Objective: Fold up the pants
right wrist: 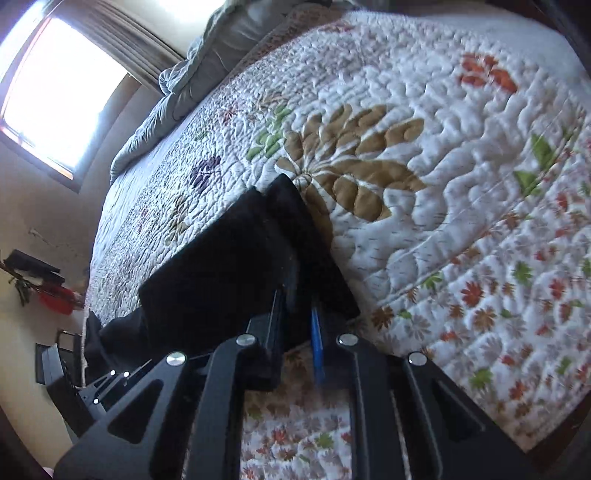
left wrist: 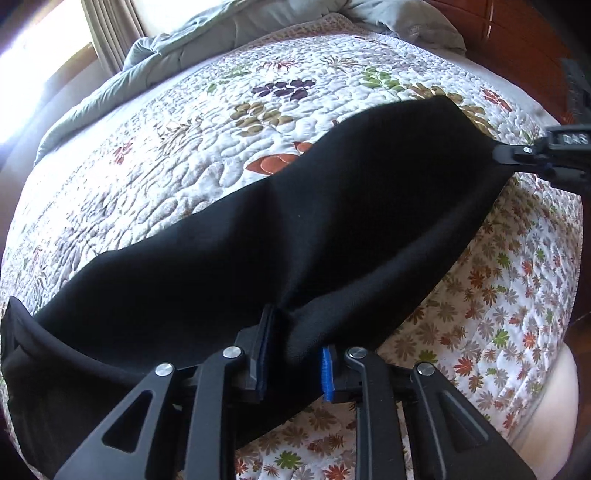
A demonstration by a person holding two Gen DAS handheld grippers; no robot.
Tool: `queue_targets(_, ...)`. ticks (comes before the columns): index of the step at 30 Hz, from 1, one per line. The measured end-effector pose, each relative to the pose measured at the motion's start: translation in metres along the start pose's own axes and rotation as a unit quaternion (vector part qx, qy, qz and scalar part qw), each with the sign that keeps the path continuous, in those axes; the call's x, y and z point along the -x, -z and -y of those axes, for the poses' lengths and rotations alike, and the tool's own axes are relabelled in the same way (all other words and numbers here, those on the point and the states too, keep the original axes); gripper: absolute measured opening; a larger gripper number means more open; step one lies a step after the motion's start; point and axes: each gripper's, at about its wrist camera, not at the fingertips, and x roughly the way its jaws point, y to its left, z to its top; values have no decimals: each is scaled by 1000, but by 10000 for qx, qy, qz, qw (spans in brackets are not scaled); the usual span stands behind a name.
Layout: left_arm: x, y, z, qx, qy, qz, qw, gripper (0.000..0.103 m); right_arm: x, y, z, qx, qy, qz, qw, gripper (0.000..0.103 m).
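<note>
Black pants [left wrist: 295, 221] lie stretched across the floral quilt, held up a little between the two grippers. My left gripper [left wrist: 291, 350] is shut on a bunched fold at the pants' near edge. My right gripper [left wrist: 498, 149] shows at the right in the left wrist view, pinching the far right end of the pants. In the right wrist view the right gripper [right wrist: 299, 306] is shut on the black cloth [right wrist: 221, 266], which runs away to the left. The left end of the pants hangs over the bed's left side.
The white floral quilt [left wrist: 184, 166] covers the bed. A grey duvet [left wrist: 177, 51] is bunched along the far edge by the window [right wrist: 55, 85]. A wooden headboard [left wrist: 517, 29] stands at the back right. A red object [right wrist: 55, 299] sits on a shelf at left.
</note>
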Motion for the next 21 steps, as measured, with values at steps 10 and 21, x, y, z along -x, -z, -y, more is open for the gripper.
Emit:
queue_targets(10, -5, -4, -2, 133, 52, -12, 9999, 23, 21, 2, -31, 547, 1053, 283, 9925, 51)
queue_targets(21, -1, -1, -11, 333, 228, -4, 9992, 28, -69, 10, -81, 501, -52, -1203, 9915, 43)
